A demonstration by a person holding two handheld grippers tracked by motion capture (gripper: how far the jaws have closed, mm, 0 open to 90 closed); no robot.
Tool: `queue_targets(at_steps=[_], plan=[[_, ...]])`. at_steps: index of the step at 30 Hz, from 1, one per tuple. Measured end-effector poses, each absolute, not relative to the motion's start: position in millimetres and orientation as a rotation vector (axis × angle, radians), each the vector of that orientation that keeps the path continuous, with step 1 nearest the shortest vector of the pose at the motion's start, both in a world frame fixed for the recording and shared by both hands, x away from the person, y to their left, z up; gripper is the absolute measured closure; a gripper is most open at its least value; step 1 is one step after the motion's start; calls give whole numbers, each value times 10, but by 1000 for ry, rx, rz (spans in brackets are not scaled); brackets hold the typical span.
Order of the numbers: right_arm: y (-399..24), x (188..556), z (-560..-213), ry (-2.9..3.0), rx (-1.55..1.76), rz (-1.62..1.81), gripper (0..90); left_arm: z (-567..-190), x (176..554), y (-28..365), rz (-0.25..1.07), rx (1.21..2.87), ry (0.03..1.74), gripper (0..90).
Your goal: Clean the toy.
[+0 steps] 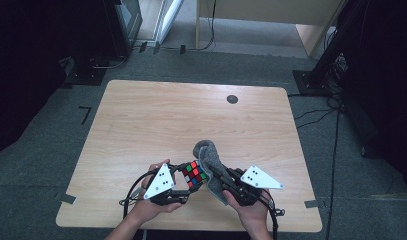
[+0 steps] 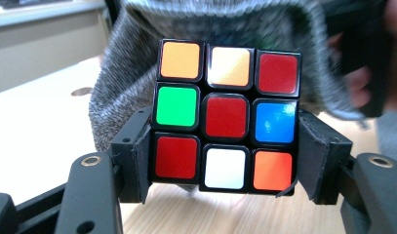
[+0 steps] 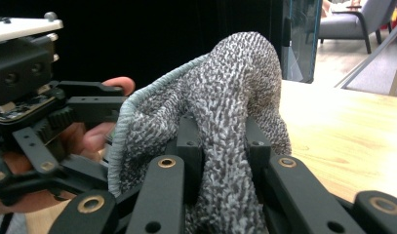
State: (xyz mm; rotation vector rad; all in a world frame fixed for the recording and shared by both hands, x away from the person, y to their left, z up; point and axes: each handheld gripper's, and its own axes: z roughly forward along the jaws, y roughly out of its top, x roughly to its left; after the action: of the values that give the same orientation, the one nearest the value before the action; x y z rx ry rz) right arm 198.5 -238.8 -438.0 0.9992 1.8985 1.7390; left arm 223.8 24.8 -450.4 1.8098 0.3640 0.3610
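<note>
Grey cloth (image 3: 220, 122) pinched in right gripper (image 3: 220, 146), touching cube (image 2: 228, 122) clamped by left gripper (image 2: 225, 161).

— Your left black, linkage-armed handheld gripper (image 1: 183, 176) carries a grey three-cornered plate dotted with small dark screws.

— Your right matching black gripper (image 1: 218, 176) does too; brass-coloured pivot bushings sit in its arms, black cables loop behind both, and your forearms are bare.
</note>
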Motion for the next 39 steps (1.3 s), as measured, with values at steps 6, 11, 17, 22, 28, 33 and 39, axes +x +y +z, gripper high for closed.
queue_targets(at_steps=[6,11,17,22,28,33,39], plan=[[-2219,1867,-4264,1951,902,1747,764,-4562,2211,145,429,1884,356,346],[-2276,1928,-4321,1918,940,1738,764,-4527,2224,205,400,1836,373,347],[-2349,1965,-4364,1911,994,1748,761,-4543,2244,186,381,1853,383,346],[-2173,1841,-4267,1941,868,1750,759,-4562,2238,162,385,1864,386,347],[-2399,1982,-4386,1893,1029,1732,763,-4508,2238,204,372,1832,387,347],[-2228,1863,-4288,1937,892,1781,759,-4557,2222,126,410,1889,378,347],[-2339,1972,-4357,1905,973,1742,761,-4510,2250,230,373,1821,390,346]])
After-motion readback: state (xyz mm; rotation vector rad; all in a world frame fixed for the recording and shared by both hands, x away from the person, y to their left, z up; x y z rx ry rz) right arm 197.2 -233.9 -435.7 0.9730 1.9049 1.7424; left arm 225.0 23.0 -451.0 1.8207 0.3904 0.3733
